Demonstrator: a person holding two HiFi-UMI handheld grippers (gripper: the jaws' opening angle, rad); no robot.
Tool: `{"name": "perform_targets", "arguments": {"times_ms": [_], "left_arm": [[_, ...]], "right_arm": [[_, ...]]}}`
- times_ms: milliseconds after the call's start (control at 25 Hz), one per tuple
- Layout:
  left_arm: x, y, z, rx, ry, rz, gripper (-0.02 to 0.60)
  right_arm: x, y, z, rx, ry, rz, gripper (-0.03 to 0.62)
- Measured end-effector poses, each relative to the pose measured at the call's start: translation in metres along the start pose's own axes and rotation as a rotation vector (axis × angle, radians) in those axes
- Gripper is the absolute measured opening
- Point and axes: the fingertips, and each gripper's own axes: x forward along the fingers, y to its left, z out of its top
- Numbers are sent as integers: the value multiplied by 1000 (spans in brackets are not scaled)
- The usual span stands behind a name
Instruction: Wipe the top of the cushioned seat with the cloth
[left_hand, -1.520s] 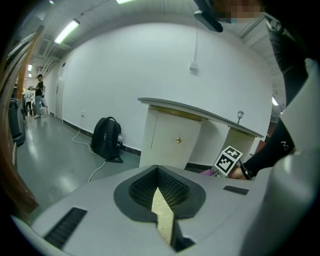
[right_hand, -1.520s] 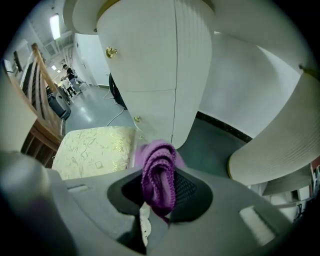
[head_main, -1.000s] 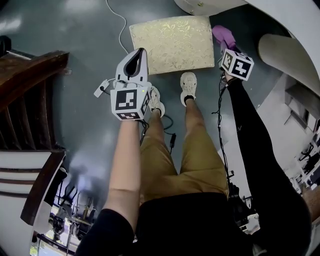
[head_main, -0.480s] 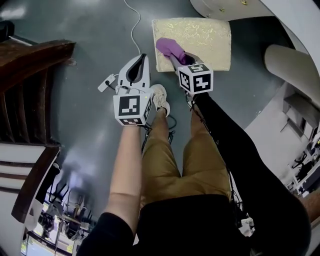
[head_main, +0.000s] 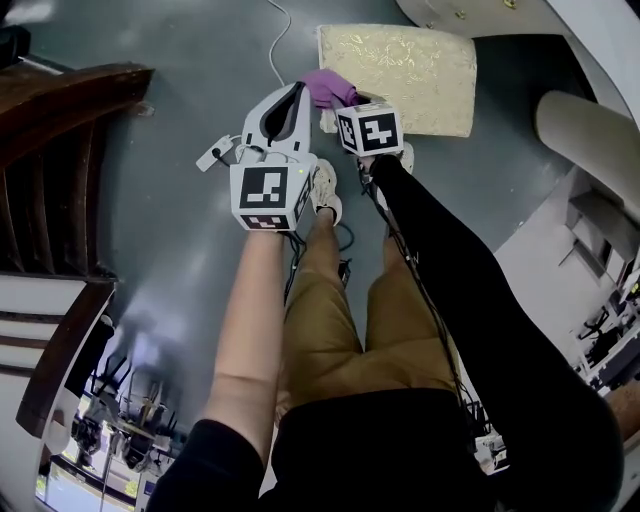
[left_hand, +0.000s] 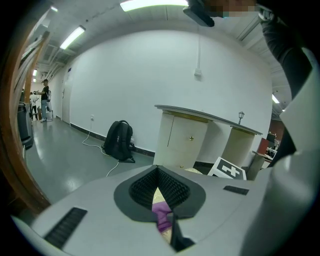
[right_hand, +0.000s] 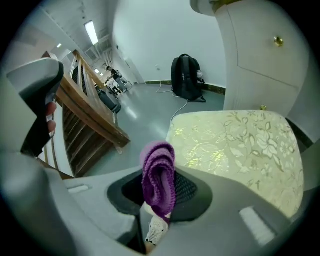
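Grey polished floor (head_main: 190, 70) carries the cream-and-gold floral cushioned seat (head_main: 410, 65), its long axis running left to right before me, and my right gripper (right_hand: 159, 207) is clamped on the purple knitted cloth (right_hand: 159, 175) at the seat's near left corner. That cloth is folded into a loop pointing out along my jaws towards the seat's far edge, while my left gripper (left_hand: 165, 220) hangs beside the left edge, jaws together on nothing. Wiping seems under way; next calls for pressing the cloth flat and drawing it rightwards.
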Motion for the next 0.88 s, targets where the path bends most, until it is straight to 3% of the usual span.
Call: {"name": "perform_targets", "arguments": {"times_ms": [200, 880], "left_arm": [[12, -25, 9, 15, -11, -23, 8], [76, -137, 18, 16, -1, -46, 8]], "right_arm": [[-25, -53, -10, 21, -6, -65, 86], [-137, -303, -36, 139, -16, -321, 86]]}}
